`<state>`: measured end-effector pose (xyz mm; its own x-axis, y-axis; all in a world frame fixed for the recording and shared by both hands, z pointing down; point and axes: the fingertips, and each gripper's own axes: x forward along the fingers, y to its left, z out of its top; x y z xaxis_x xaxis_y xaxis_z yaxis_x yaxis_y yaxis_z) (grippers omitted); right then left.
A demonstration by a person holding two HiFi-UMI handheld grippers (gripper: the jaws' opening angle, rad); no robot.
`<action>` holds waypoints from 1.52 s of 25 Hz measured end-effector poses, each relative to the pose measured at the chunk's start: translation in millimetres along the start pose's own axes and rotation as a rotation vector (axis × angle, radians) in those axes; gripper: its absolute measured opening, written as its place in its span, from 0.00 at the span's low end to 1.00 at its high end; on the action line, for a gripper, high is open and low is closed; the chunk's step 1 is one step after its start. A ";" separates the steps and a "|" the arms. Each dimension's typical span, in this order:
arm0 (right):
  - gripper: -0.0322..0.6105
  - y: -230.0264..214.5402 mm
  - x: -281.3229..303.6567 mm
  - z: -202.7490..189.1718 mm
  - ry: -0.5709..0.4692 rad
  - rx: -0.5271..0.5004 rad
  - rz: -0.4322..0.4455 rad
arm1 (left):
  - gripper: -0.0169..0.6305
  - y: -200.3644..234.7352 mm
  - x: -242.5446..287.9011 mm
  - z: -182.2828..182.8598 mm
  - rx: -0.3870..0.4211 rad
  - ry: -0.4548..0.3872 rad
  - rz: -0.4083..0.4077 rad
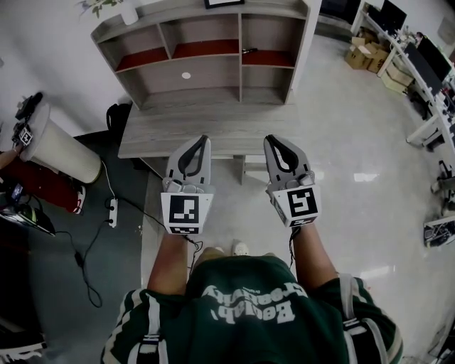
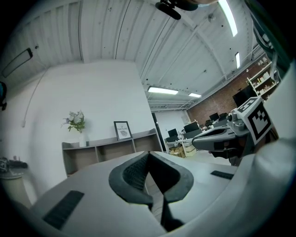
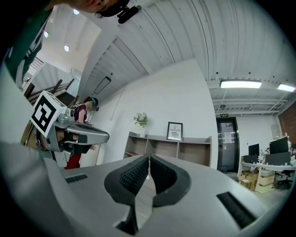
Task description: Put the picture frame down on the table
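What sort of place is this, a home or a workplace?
Probably an open office or lab: rows of desks with monitors, cardboard boxes beside them, and a wooden shelf desk.

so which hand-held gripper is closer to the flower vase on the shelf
Left. The left hand-held gripper is out in front of the vase and a bit to its right; the right hand-held gripper sits even farther right.

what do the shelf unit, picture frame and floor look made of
Shelf unit: matte grey board with streaky wood grain, probably laminate or veneer.
Picture frame: thin black border around a white print; wood or plastic, too small to tell.
Floor: pale, glossy, mirrors lights; likely polished tile or stone.
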<state>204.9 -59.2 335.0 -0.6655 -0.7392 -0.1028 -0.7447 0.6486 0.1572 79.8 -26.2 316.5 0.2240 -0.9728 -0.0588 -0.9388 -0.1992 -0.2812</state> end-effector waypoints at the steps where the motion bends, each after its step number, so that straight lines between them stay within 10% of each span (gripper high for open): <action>1: 0.11 -0.3 -0.2 0.4 0.000 0.001 -0.002 | 0.05 0.0 -0.4 -1.1 0.001 0.001 0.003; 38: 0.11 9.7 15.8 4.3 -0.007 -0.014 0.019 | 0.05 11.8 3.4 -8.4 -0.001 0.004 0.024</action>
